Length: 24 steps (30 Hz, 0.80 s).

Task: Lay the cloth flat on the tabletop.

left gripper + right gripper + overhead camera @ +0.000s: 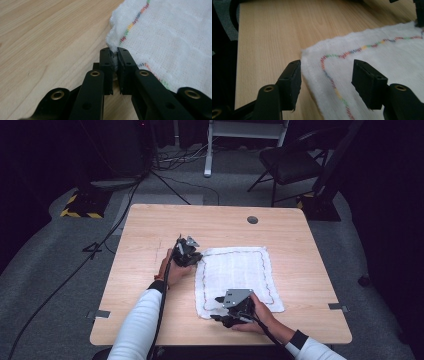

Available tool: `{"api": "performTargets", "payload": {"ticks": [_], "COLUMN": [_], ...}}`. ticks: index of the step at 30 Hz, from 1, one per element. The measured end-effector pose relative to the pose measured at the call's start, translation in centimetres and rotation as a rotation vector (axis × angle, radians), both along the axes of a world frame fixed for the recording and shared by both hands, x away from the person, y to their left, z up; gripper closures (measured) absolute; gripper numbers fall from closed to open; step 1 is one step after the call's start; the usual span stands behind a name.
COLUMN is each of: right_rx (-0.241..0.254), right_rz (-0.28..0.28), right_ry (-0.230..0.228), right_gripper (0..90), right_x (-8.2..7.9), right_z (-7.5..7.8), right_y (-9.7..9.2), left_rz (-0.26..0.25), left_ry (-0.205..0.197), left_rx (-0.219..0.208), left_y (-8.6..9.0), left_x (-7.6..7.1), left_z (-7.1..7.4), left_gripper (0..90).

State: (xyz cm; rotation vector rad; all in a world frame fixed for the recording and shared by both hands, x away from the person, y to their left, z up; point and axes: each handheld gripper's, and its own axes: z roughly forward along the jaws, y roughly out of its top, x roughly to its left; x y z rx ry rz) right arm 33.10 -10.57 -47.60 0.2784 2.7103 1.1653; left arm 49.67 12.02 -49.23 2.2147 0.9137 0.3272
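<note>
Cloth (pixel 235 277) lies flat on the surface (pixel 150 230). Left tool (pixel 113 53) pinches its corner tight. Right tool (pixel 325 72) is open around the near corner; it should close fully before lifting.

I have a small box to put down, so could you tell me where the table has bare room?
The table is bare along its far edge around the round grommet, down its left side, and in the strip right of the white cloth. It is crowded at the cloth's left edge, where the left gripper pinches a corner, and its near corner, where the right gripper works.
</note>
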Motion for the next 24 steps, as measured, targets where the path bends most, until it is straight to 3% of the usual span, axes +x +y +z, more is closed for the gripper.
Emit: {"api": "performTargets", "payload": {"ticks": [8, 17, 24], "right_rx": [-0.016, -0.053, -0.050], "right_rz": [0.062, 0.039, 0.002], "right_ry": [0.003, 0.020, 0.020], "right_gripper": [41.8, 47.2, 69.8], "right_x": [-0.6, -0.1, 0.6], "right_z": [-0.5, -1.6, -1.7], "right_y": [3.2, 4.3, 4.3], "left_rz": [0.029, 0.036, 0.042], "left_ry": [-0.014, -0.025, -0.018], "left_rx": [-0.001, 0.009, -0.003], "left_y": [2.0, 2.7, 3.4], "left_x": [-0.5, -0.6, -0.6], "left_z": [0.2, 0.4, 0.5], "left_gripper": [83.8, 83.5, 83.6]}}
